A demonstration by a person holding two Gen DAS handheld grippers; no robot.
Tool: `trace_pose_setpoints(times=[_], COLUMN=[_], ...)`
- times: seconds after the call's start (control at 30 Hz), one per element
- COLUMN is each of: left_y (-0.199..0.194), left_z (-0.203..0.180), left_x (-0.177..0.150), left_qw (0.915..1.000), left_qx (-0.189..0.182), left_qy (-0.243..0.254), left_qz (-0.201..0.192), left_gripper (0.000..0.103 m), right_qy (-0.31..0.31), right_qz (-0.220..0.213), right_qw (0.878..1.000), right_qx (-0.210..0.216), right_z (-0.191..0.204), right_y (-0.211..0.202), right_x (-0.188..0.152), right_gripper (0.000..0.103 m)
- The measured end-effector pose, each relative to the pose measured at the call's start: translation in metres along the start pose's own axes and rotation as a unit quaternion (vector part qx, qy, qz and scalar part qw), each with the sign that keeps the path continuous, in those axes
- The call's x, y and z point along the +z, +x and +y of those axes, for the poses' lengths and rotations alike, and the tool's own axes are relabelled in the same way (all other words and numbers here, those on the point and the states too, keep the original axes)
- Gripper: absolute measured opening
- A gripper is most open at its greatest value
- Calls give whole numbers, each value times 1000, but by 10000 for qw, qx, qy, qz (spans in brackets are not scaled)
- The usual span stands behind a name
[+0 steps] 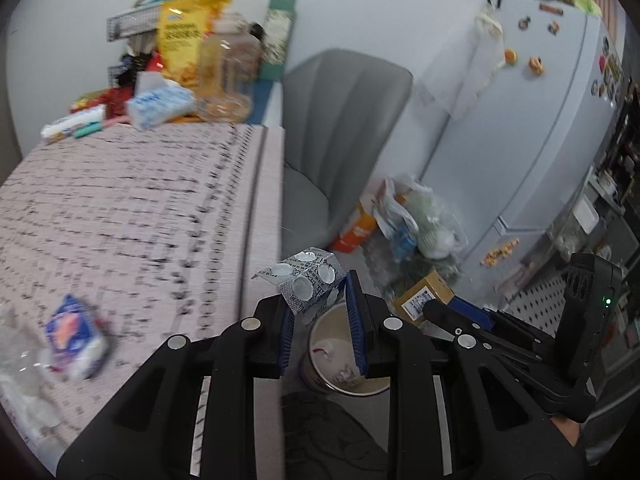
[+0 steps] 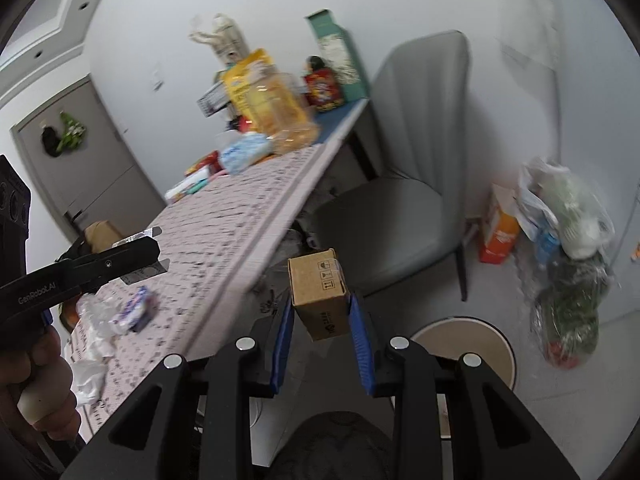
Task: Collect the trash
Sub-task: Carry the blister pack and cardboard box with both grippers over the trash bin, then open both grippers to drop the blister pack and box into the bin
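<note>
My left gripper (image 1: 320, 304) is shut on a crumpled silver blister pack (image 1: 308, 280), which sticks up from between the blue pads. It hangs beyond the table edge, above a round trash bin (image 1: 314, 360) on the floor. My right gripper (image 2: 320, 320) is shut on a small brown cardboard box (image 2: 320, 292), held out past the table edge with the trash bin (image 2: 460, 320) lower right of it. The left wrist view shows the cardboard box (image 1: 424, 296) to the right of the blister pack. On the patterned tablecloth (image 2: 224, 240) lie a blue-and-white wrapper (image 2: 136, 312) and crumpled white plastic (image 2: 92, 332).
A grey chair (image 2: 400, 200) stands at the table's far corner. Bags and an orange carton (image 2: 500, 236) are piled on the floor by the fridge (image 1: 520, 140). Snack bags, a clear jug (image 2: 280, 112) and tissues crowd the table's far end.
</note>
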State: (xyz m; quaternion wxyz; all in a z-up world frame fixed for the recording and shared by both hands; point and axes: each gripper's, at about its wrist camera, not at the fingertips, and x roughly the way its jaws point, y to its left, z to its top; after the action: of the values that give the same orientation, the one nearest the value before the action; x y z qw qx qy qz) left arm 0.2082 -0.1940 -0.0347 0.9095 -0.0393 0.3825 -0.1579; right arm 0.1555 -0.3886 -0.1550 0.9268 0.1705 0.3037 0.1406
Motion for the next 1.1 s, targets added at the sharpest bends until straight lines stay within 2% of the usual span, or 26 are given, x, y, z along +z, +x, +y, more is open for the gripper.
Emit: trace_pose_setpoints(times=[0.3, 0.47, 0.7, 0.77, 0.83, 0.87, 0.93, 1.1], left_y=[83, 134, 184, 195, 203, 204, 207, 205], left_z=[-42, -60, -85, -89, -91, -91, -91, -86], left_x=[7, 1, -15, -19, -21, -21, -22, -20], left_qw=[9965, 9911, 9831, 9807, 9793, 9790, 9784, 9804], left_qx=[-338, -440, -552, -587, -640, -666, -722, -613], left_qy=[196, 258, 327, 307, 256, 216, 144, 76], left_qz=[742, 1229, 1712, 1840, 1904, 1914, 1932, 1871], left_gripper=[24, 24, 25, 30, 47, 51, 64, 68], right_qy=[575, 879, 1156, 1216, 1269, 1298, 1340, 1401], right_qz=[178, 236, 292, 306, 322, 331, 352, 395], right_qw=[9974, 9944, 9903, 9894, 9886, 9881, 9874, 9866], right_qx=[-407, -545, -708, -732, -747, -754, -761, -737], right_z=[-73, -107, -143, -149, -157, -160, -163, -168], right_y=[24, 34, 35, 36, 36, 36, 38, 43], right_x=[-11, -17, -28, -32, -35, -38, -41, -45], right_gripper=[29, 29, 29, 29, 29, 29, 29, 29])
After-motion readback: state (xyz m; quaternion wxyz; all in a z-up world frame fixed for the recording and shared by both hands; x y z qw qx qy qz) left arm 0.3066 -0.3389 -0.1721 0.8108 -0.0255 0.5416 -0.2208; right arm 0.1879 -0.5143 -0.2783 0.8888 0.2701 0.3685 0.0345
